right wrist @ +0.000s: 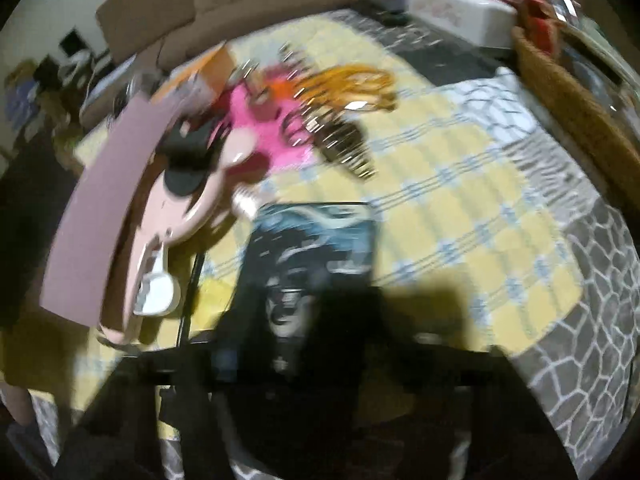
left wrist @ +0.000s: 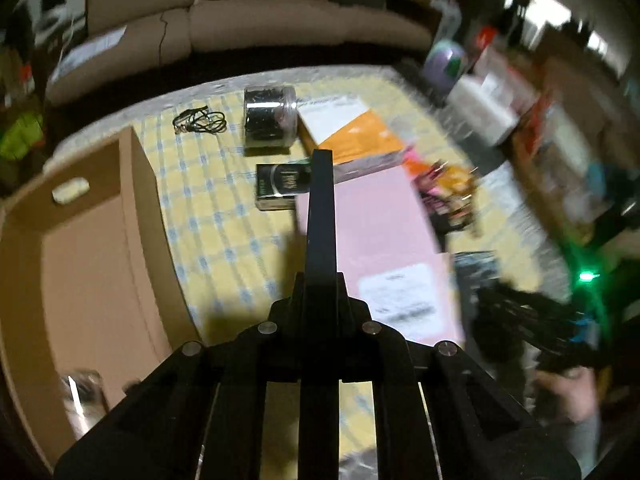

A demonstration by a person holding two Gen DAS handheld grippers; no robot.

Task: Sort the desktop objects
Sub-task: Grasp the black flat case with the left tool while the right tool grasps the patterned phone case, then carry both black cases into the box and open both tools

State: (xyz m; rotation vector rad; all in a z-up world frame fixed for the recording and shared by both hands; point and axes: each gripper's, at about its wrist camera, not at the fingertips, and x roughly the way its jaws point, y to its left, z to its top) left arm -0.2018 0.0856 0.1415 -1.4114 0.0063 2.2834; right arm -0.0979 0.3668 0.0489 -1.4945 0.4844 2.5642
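My left gripper [left wrist: 321, 156] is shut and empty, its fingers pressed together above the yellow checked cloth [left wrist: 208, 216]. Ahead of it lie a dark small box [left wrist: 280, 186], a clear jar of black clips [left wrist: 270, 118], a coiled black cable [left wrist: 200, 122], a pink envelope [left wrist: 380, 248] and an orange envelope [left wrist: 360, 136]. An open cardboard box [left wrist: 92, 248] stands at the left. In the blurred right wrist view my right gripper [right wrist: 280, 360] is a dark blur over a dark picture card [right wrist: 312, 264]; its fingers cannot be made out. A pink handheld fan [right wrist: 188, 200] lies left of the card.
A heap of hair clips and orange bands [right wrist: 336, 120] lies on a bright pink sheet [right wrist: 260, 128]. A white tissue box [right wrist: 460, 8] and a wicker basket [right wrist: 568, 92] stand at the far right. A brown sofa [left wrist: 248, 20] is behind the table.
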